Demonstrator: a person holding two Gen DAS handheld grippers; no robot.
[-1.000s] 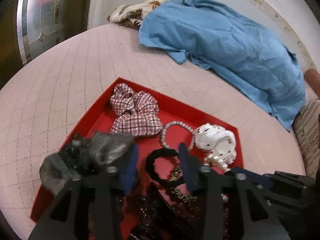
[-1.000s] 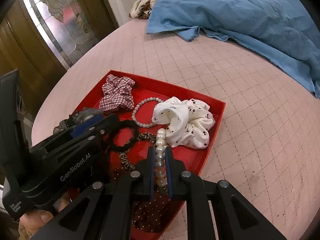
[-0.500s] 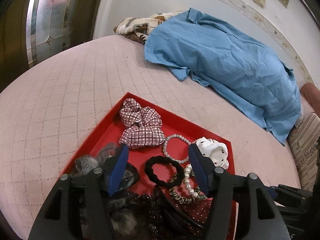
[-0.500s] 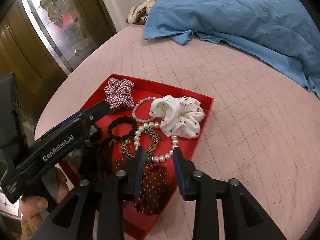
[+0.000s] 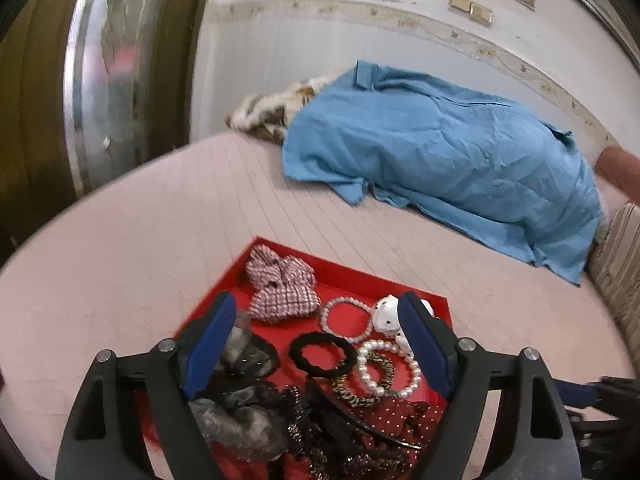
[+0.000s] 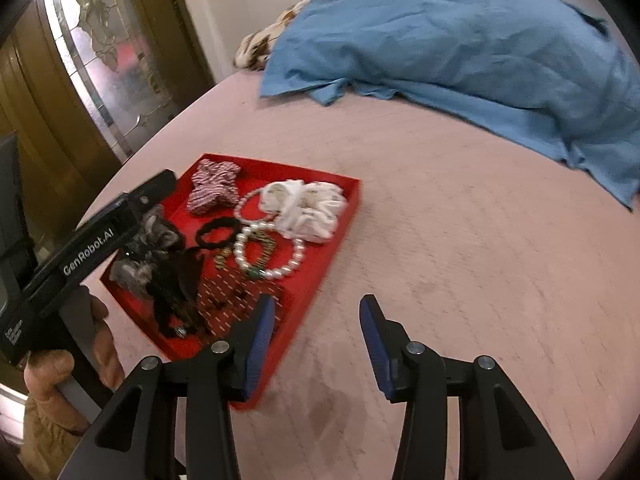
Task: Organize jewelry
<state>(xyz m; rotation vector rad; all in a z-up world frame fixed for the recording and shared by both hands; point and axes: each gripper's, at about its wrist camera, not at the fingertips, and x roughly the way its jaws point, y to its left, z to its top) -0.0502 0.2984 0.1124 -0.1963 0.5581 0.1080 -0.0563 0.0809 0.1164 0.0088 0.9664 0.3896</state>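
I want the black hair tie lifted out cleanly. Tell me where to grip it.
Grip the black hair tie on its far arc, coming straight down from above. It lies flat as an open ring on the red tray; the far arc faces bare tray, while its near side touches the leopard band.

A red tray (image 5: 236,268) is sitting on a pale pink gridded bedcover (image 5: 140,232). Inside the tray are lying a red-and-white checked scrunchie (image 5: 280,288), a white dark-dotted scrunchie (image 6: 308,208), a black hair tie (image 5: 323,355), a white pearl bracelet (image 5: 390,368), and a grey scrunchie (image 6: 138,264). Beyond the tray a plain blue cloth (image 5: 440,152) is lying.
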